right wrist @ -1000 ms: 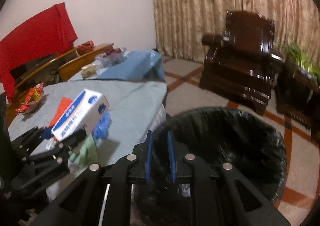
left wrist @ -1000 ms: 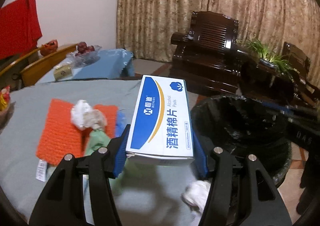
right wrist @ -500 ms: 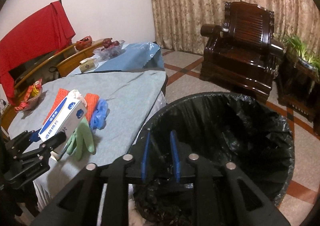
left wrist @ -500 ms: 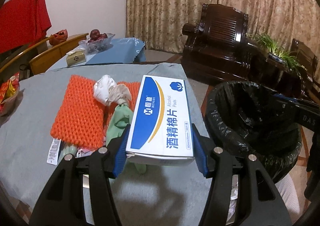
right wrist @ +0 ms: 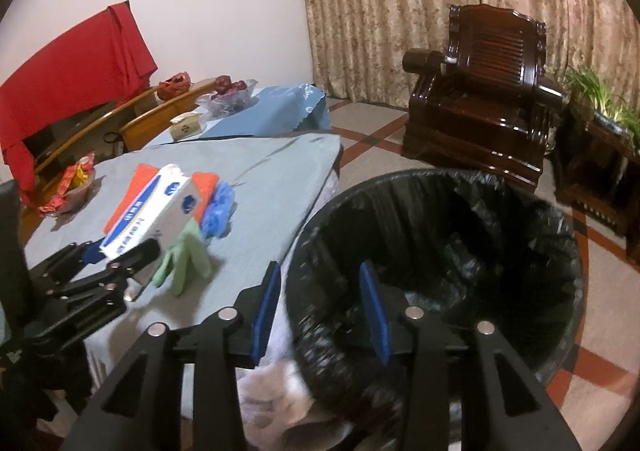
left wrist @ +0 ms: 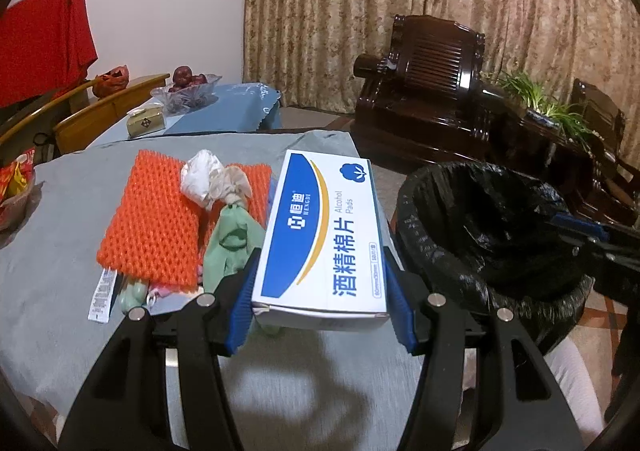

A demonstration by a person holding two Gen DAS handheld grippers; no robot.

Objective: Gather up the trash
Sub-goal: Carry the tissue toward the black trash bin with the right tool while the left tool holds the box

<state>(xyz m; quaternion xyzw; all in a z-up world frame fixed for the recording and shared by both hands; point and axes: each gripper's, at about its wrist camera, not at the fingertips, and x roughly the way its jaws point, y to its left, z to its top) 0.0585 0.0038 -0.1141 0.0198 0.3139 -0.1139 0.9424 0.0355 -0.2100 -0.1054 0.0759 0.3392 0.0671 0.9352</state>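
Blue pads of the left gripper pinch the box by its near end, held above the table, short of the bin. It could tip out and land outside. The right gripper gapes empty at the rim.

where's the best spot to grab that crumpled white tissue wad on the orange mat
Pinch the crumpled tissue wad across its rounded upper bulge, coming from above: it sits proud of the orange mat, while its lower end runs into the green glove.

glossy cardboard box, shiny plastic bin liner
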